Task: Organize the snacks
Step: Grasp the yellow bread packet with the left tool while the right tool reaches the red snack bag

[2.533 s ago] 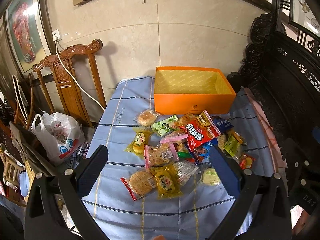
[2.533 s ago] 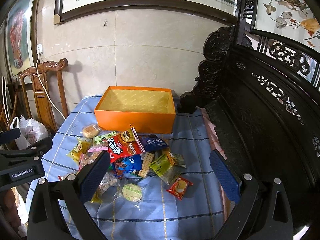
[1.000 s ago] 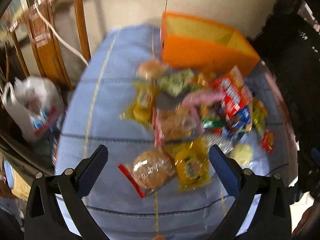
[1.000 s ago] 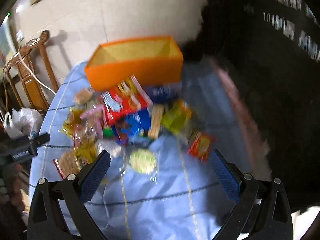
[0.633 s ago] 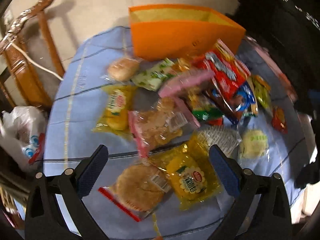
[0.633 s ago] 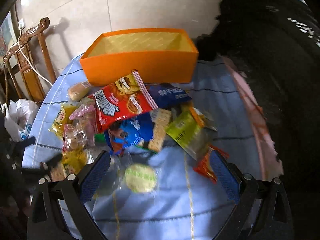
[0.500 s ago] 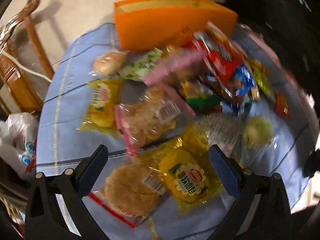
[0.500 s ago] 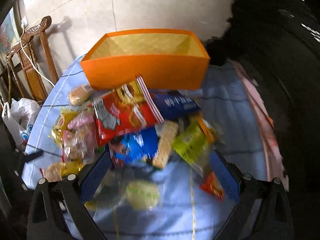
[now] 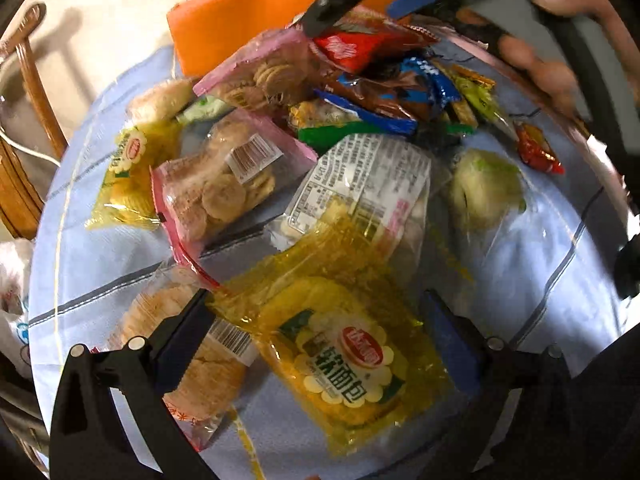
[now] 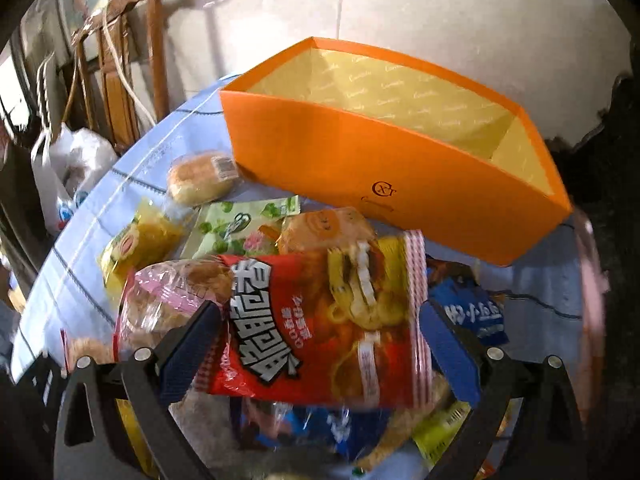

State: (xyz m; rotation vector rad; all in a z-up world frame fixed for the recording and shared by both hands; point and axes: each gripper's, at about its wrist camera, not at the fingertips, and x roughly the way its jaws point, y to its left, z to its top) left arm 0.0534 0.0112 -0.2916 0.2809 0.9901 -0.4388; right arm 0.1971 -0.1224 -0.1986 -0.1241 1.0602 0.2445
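Both grippers wide open, nothing held. Left gripper (image 9: pixel 316 332) sits low over the yellow bread packet (image 9: pixel 344 344) at the near edge of the table (image 9: pixel 532 280): packet lies straight ahead between the jaws, long axis slanting from far-left to near-right, so we judge a slight wrist turn is needed before closing across its short side.

Right gripper (image 10: pixel 320 336) straddles the red chip bag (image 10: pixel 320 320), which tops the pile mid-table; its long axis runs roughly across the jaw gap, so the bag nearly fills the opening. Orange box (image 10: pixel 400 176) sits beyond it at the far edge, tilted in view, empty as far as we can see. The right hand is nearer to it.

Left view shows the right gripper (image 9: pixel 372 4) from outside, hovering over the red bag (image 9: pixel 360 44), plus the near snacks. Right view alone shows the box interior.
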